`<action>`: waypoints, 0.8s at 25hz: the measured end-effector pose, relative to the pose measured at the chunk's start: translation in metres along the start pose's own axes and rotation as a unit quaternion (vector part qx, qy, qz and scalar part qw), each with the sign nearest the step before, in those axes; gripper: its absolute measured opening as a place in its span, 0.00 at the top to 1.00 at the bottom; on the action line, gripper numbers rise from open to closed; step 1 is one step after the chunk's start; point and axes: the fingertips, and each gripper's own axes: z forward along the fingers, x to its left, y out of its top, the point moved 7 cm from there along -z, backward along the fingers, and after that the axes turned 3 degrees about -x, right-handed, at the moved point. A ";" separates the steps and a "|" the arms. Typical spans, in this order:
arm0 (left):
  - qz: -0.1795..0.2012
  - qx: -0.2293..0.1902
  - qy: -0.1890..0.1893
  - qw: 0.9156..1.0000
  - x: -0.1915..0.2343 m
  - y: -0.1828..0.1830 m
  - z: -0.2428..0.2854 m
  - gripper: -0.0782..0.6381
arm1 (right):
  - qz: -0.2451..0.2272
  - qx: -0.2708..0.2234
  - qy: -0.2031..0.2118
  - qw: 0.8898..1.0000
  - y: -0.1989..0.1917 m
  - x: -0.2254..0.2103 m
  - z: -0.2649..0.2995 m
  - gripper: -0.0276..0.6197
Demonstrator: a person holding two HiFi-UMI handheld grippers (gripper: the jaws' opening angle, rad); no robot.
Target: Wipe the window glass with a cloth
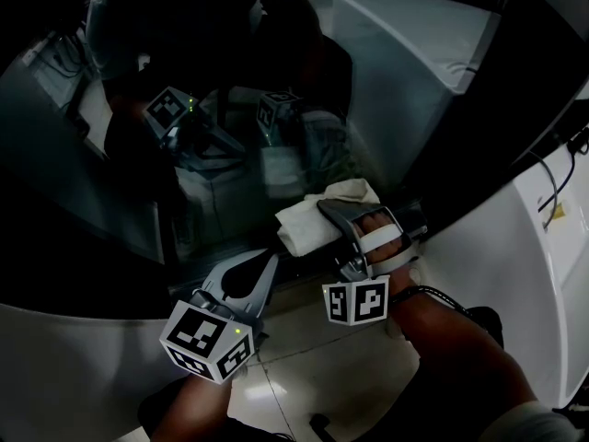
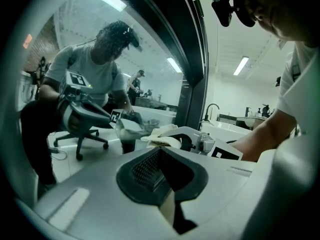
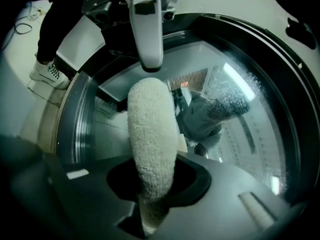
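The window glass [image 1: 184,155] is dark and mirrors both grippers and a person. My right gripper [image 1: 324,212] is shut on a white fluffy cloth [image 1: 308,217], which is pressed against the lower part of the pane. In the right gripper view the cloth [image 3: 152,134] stands up out of the jaws in front of the glass [image 3: 230,109]. My left gripper [image 1: 267,263] sits just below and left of the cloth, its jaws together with nothing in them. The left gripper view shows its own jaws [image 2: 161,159], with the cloth [image 2: 162,136] beyond them.
A dark window frame [image 2: 192,59] runs along the right of the pane. A white curved sill [image 1: 83,348] lies below the glass and a white cabinet [image 1: 414,53] stands at the upper right. Cables [image 1: 557,187] hang at the right. Tiled floor [image 1: 294,376] shows underneath.
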 end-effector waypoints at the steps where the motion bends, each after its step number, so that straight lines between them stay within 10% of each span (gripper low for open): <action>1: 0.000 -0.001 -0.001 1.000 0.000 -0.002 0.000 0.87 | 0.000 0.000 0.002 1.000 -0.001 0.002 0.001 0.83; 20: 0.000 -0.013 0.002 1.000 0.003 0.003 0.002 0.87 | -0.011 0.013 0.040 0.999 -0.010 0.017 0.010 0.83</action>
